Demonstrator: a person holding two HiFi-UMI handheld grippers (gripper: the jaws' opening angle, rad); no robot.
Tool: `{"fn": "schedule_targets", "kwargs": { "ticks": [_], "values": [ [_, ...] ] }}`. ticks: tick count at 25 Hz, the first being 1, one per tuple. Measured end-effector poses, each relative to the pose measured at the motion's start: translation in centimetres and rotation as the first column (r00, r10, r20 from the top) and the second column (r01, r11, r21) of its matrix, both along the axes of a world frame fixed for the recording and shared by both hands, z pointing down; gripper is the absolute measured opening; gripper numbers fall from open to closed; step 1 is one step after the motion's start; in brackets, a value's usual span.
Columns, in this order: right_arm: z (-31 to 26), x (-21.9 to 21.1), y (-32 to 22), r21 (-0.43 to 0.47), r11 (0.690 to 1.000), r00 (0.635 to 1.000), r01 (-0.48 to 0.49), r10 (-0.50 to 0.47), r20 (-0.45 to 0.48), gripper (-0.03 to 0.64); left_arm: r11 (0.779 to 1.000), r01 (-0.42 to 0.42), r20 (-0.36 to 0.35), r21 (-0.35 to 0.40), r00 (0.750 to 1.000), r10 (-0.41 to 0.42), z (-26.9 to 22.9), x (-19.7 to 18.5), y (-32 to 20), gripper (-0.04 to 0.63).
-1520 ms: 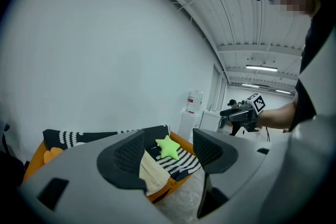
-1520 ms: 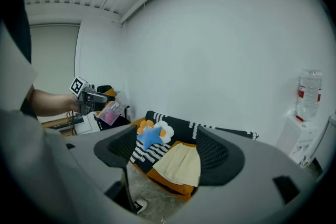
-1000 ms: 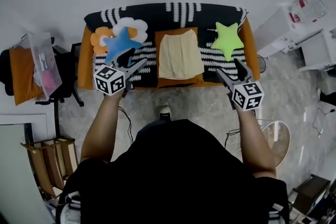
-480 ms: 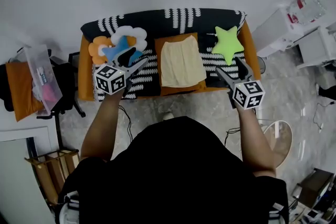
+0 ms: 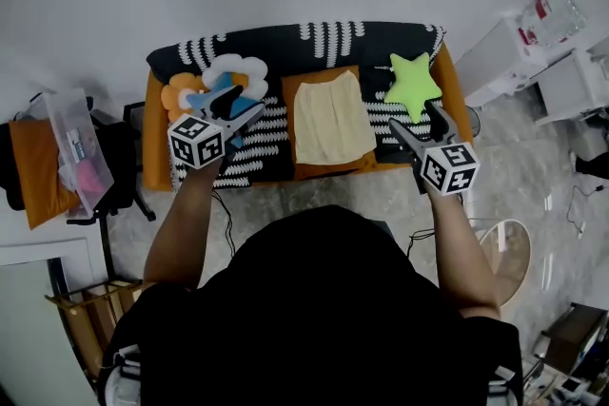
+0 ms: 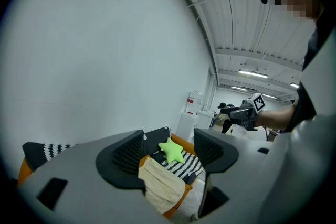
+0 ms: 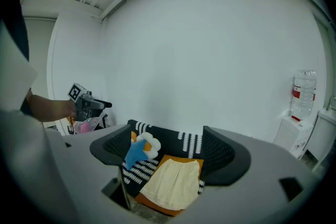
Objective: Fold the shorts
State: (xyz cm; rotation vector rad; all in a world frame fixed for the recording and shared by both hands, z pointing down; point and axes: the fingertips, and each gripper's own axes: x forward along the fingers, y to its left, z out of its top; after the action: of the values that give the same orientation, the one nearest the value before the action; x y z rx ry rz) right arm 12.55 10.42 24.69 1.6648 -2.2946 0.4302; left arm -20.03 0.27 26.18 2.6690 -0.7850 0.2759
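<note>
Holding the left gripper (image 5: 243, 105) and the right gripper (image 5: 416, 117) out ahead of the body, the person faces a sofa (image 5: 152, 138). Both grippers are empty: the left's jaws stand apart, and the right's have just been opening to their widest with nothing between them. The step in hand looks like the reach toward the shorts (image 5: 331, 119), which lie flat on an orange pad (image 5: 288, 124) in the middle of the seat, between the two grippers and apart from both. To do it well, each gripper should probably come down on one near hem corner, pinch both layers and lift evenly so the cloth does not skew. The shorts' long axis runs from the person toward the wall, with the wider hem nearest and the narrower waistband farthest. A green star cushion (image 5: 414, 83) lies near their right side on the striped blanket (image 5: 266, 43).
</note>
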Motion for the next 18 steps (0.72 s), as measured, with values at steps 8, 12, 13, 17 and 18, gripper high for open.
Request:
{"fn": "schedule_targets", "kwargs": {
  "ticks": [8, 12, 13, 17, 18],
  "values": [
    [0.1, 0.1, -0.7, 0.001, 1.0, 1.0, 0.009, -0.009, 0.005, 0.436, 1.0, -0.001, 0.0, 0.009, 1.0, 0.001, -0.2, 0.2, -0.2, 0.318],
    [0.9, 0.3, -1.5, 0.0, 0.999, 0.999, 0.039, -0.039, 0.008, 0.436, 1.0, 0.018, 0.008, 0.017, 1.0, -0.019, 0.2, 0.1, -0.4, 0.318],
    [1.2, 0.5, -1.9, 0.0, 0.999, 0.999, 0.045, -0.045, 0.01, 0.436, 1.0, 0.025, 0.011, 0.017, 1.0, -0.025, 0.4, 0.1, -0.5, 0.318],
    [2.4, 1.3, -4.3, -0.007, 0.997, 0.997, 0.076, -0.075, 0.028, 0.436, 0.998, 0.059, 0.039, 0.015, 0.997, -0.059, 1.3, 0.3, -1.6, 0.318],
    [2.6, 1.5, -5.1, -0.009, 0.996, 0.996, 0.086, -0.086, 0.031, 0.436, 0.997, 0.069, 0.043, 0.015, 0.997, -0.07, 1.5, 0.4, -2.0, 0.316]
  ]
}}
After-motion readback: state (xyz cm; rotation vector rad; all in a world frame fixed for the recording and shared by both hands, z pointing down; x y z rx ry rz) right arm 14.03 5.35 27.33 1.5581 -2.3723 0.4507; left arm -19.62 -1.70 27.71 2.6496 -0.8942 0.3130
